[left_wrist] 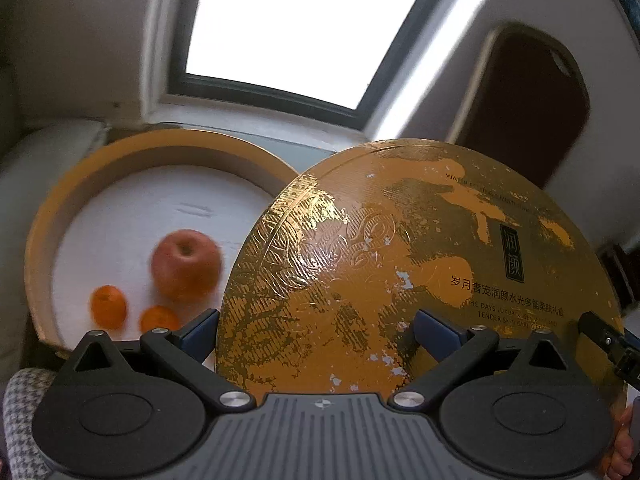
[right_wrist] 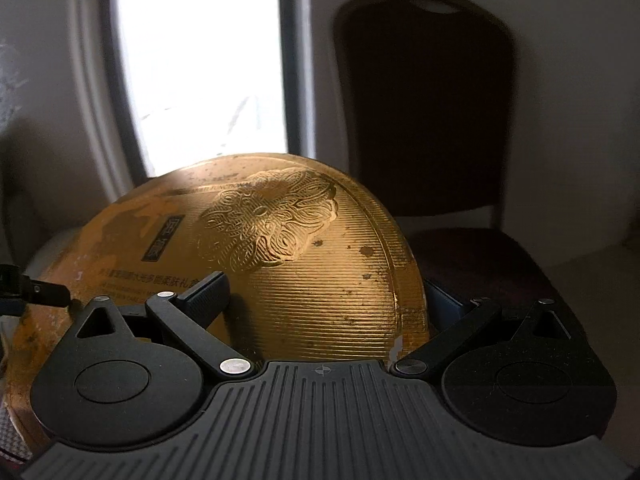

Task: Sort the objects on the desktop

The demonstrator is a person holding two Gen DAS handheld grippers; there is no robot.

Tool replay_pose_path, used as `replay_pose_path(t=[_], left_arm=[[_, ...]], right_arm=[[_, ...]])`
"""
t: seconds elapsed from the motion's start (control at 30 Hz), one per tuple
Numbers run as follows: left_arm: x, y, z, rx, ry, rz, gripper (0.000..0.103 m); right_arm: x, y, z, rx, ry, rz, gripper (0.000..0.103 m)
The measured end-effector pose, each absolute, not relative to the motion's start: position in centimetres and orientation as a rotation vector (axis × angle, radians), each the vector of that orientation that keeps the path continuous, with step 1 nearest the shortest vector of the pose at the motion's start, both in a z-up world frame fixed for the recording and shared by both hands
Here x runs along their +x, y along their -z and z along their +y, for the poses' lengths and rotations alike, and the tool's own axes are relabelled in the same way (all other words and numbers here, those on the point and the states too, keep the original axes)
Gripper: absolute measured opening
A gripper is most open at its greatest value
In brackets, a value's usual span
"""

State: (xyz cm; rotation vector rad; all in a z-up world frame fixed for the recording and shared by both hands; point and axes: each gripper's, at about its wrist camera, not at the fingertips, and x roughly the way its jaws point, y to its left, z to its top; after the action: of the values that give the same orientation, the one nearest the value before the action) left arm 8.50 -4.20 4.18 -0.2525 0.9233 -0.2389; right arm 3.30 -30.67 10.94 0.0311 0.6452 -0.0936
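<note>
A round gold lid (left_wrist: 400, 248) with embossed flowers and printed characters hangs tilted over the right side of its open box. My left gripper (left_wrist: 318, 330) clasps the lid's near left edge: one finger sits behind the rim, the other lies on the top face. My right gripper (right_wrist: 324, 300) holds the gold lid (right_wrist: 300, 248) the same way at its right edge. The round gold box (left_wrist: 48, 240) has a white floor. In it lie a red apple (left_wrist: 186, 264) and two small oranges (left_wrist: 108, 306), (left_wrist: 158, 318).
A dark red chair (right_wrist: 432, 120) stands behind the lid on the right, in front of a pale wall. A bright window (left_wrist: 304, 28) is straight behind the box. Checked cloth (left_wrist: 20, 420) shows at the lower left, and a person's fingers (left_wrist: 620, 452) at the lower right.
</note>
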Motion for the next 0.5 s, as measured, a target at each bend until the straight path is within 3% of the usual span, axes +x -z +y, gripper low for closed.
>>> replay_pose_path(t=[0.5], left_arm=[[9.4,-2.8,-10.1,-0.148,0.330,0.989,0.100]], right_arm=[[-0.6,-9.3,-36.2,0.130,0.236,0.696,0.100]])
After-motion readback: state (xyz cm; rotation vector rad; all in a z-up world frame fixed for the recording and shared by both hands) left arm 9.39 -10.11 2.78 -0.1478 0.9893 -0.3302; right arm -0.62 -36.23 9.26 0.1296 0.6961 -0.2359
